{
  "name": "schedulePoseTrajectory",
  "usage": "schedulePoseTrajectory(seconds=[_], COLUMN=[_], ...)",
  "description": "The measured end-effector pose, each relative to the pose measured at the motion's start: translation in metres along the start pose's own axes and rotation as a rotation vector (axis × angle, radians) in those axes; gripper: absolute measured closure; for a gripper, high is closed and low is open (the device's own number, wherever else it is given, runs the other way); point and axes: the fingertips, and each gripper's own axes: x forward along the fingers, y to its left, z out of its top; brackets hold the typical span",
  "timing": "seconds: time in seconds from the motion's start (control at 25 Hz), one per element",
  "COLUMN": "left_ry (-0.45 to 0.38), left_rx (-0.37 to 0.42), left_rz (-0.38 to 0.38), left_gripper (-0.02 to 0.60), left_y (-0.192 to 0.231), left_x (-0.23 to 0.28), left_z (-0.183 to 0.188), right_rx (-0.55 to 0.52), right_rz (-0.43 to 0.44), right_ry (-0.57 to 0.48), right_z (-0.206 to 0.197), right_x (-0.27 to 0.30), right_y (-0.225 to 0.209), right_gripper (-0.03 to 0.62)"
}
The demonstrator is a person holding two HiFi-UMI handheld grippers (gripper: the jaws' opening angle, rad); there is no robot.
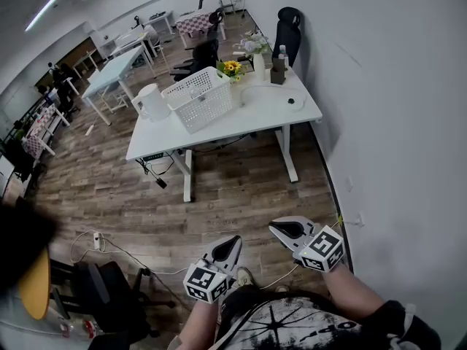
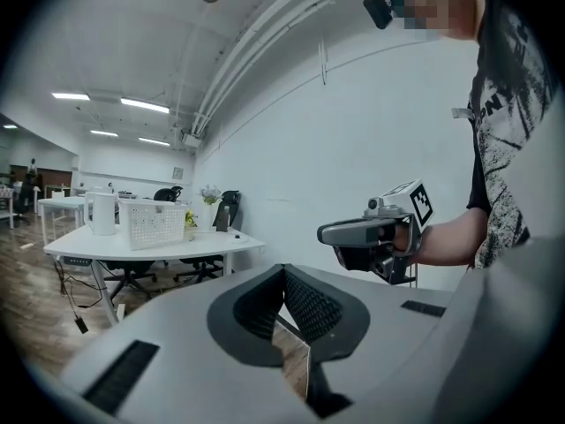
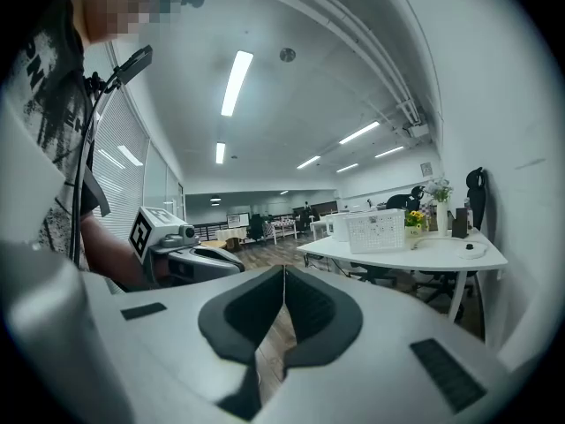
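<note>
I hold both grippers low in front of my body, above a wooden floor, and neither has anything in it. In the head view my left gripper (image 1: 234,240) points forward with its jaws closed to a tip. My right gripper (image 1: 275,228) is beside it, also shut. Along the left gripper (image 2: 283,273) I see the pads meeting, with the right gripper's body (image 2: 366,233) off to the right in a hand. The right gripper (image 3: 283,271) is pressed shut the same way, and the left gripper's body (image 3: 190,260) shows to its left.
A white table (image 1: 219,126) stands ahead, bearing a white basket (image 1: 198,97), a white jug (image 1: 152,102), yellow flowers (image 1: 232,68) and a bottle (image 1: 278,68). A white wall runs along the right. A black chair (image 1: 109,297) and a floor cable (image 1: 96,240) lie at the lower left.
</note>
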Motion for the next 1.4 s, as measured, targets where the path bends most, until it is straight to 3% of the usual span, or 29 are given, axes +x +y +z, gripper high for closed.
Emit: schedulePoseTrajectory(seconds=[0.48, 1.08, 1.4], left_ry=[0.014, 0.009, -0.036], left_rx=[-0.016, -0.022, -0.062], left_rz=[-0.008, -0.059, -0.042], left_gripper=[0.572, 0.572, 0.572], left_y=[0.030, 0.158, 0.234], left_x=[0.010, 0.033, 0.021], left_z=[-0.001, 0.015, 0.022], right_rx=[0.034, 0.042, 0.018], right_rz=[0.005, -0.027, -0.048], right_ry=[-0.005, 0.015, 0.031], right_z=[0.004, 0.027, 0.041], right_x=[0.035, 0.152, 0.216], right_y=[-0.020, -0.066, -0.075], right_gripper=[0.571, 0.571, 0.571])
